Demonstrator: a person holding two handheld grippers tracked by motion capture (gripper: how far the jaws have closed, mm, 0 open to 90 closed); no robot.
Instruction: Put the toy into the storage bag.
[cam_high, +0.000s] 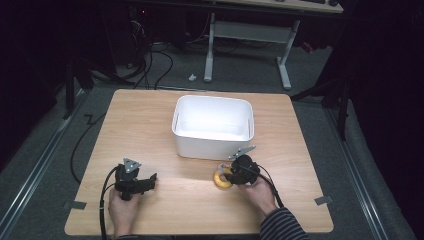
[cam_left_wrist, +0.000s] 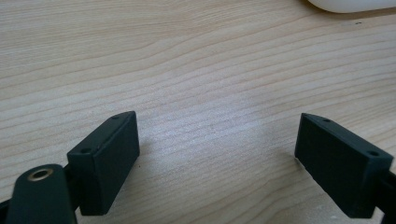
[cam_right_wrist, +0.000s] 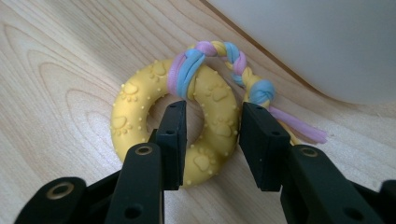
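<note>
A yellow rubber ring toy (cam_right_wrist: 135, 98) with paw prints and a pastel braided rope (cam_right_wrist: 233, 56) tied on it lies flat on the wooden table (cam_high: 150, 120), just in front of the white bin. My right gripper (cam_right_wrist: 212, 126) straddles the ring's right side. One jaw is in the hole, the other is outside, and both pads touch the rubber. From above, the ring (cam_high: 220, 179) peeks out to the left of the right gripper (cam_high: 229, 176). My left gripper (cam_high: 150, 181) rests low at the front left, and in its own view the left gripper (cam_left_wrist: 217, 140) stands open over bare wood.
The white plastic bin (cam_high: 212, 145) stands at the table's middle back, with its near wall (cam_right_wrist: 317, 42) close behind the toy and its corner (cam_left_wrist: 350, 3) far ahead of the left jaws. Cables and a desk frame (cam_high: 280, 60) lie on the floor beyond the table.
</note>
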